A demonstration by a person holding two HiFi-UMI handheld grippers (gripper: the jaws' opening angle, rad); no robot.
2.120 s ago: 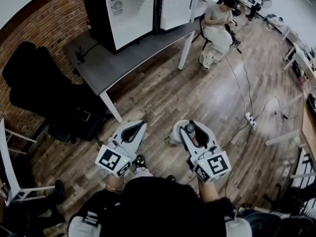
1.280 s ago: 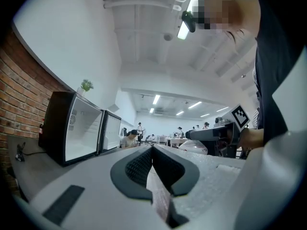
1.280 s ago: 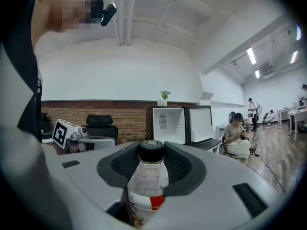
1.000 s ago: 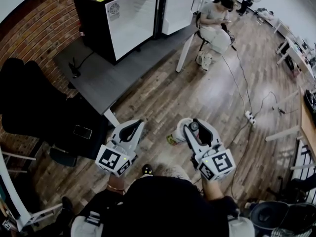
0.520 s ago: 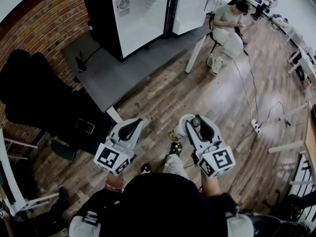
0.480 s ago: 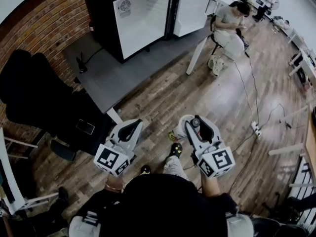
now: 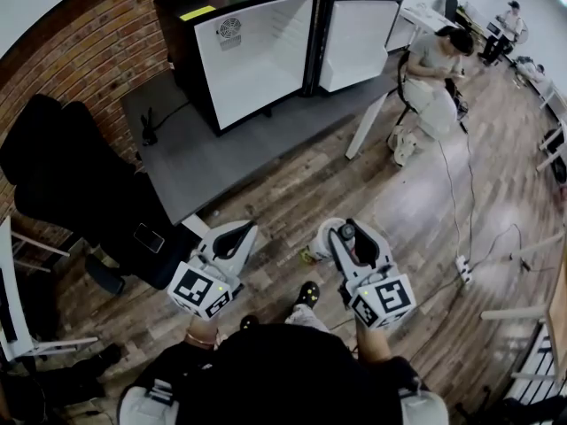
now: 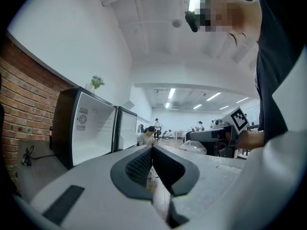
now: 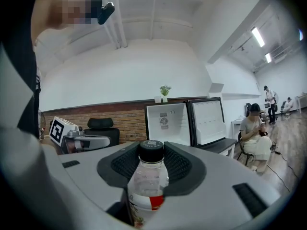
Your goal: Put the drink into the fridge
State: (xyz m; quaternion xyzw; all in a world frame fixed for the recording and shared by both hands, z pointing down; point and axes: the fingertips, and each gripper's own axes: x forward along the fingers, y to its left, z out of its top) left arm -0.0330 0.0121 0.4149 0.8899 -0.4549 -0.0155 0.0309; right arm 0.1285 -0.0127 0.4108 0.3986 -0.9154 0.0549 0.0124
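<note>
A clear drink bottle [image 9: 147, 176] with a black cap and a red-and-white label stands between the jaws of my right gripper [image 9: 151, 153], whose pads press its neck. In the head view the right gripper [image 7: 344, 235] carries the bottle [image 7: 330, 237] above the wooden floor. My left gripper [image 7: 232, 237] hangs beside it at the same height. In the left gripper view the left gripper [image 8: 152, 150] has its jaws together with nothing between them. The black mini fridge [image 7: 252, 56] stands on a grey table [image 7: 204, 149], door [image 7: 359, 42] swung open, white inside. The fridge [image 9: 168, 123] is ahead of the bottle.
A black office chair [image 7: 62, 166] with a phone [image 7: 148, 237] on its seat stands left of the table. A seated person [image 7: 434, 69] is at the table's right end. A power strip [image 7: 462, 268] and cables lie on the floor at right. A small plant [image 9: 165, 91] tops the fridge.
The view has shifted toward the table, and the fridge now looks nearer and larger. Both grippers keep their pose, and the bottle stays in the right one.
</note>
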